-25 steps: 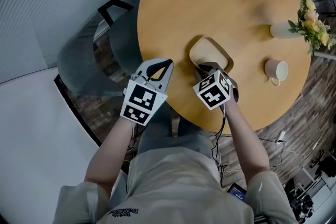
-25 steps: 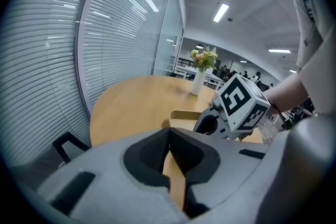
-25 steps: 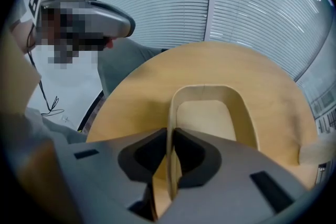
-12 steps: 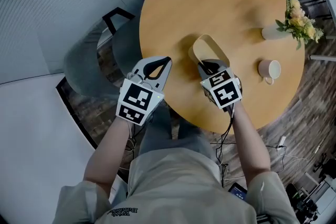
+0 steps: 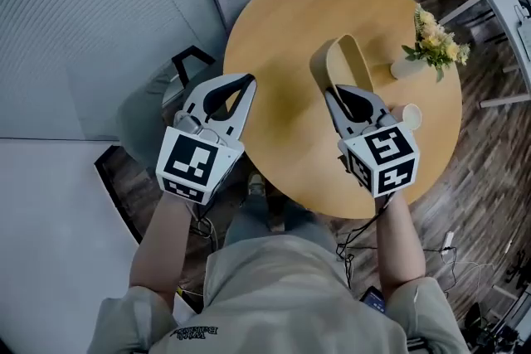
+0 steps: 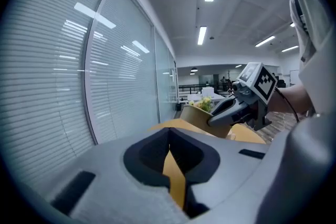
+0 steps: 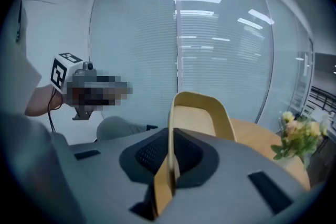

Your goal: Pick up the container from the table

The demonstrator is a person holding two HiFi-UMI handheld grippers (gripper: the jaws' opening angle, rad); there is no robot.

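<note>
Glass walls with blinds close the room beyond both jaws. Below them sits the round wooden table (image 5: pixel 282 29), with a grey chair (image 5: pixel 149 112) beside the left hand-held gripper (image 5: pixel 246 80). That gripper's jaws are together on nothing, parked at the table's near edge, likely to stay out of the way. The right hand-held gripper (image 5: pixel 342 92) is clamped on the rim of the wooden container (image 5: pixel 338 62), which stands on edge ahead of it, seemingly clear of the table. A flower vase (image 5: pixel 431 41) and cup (image 5: pixel 408 116) sit to its right, so the open room is up and leftward.
</note>
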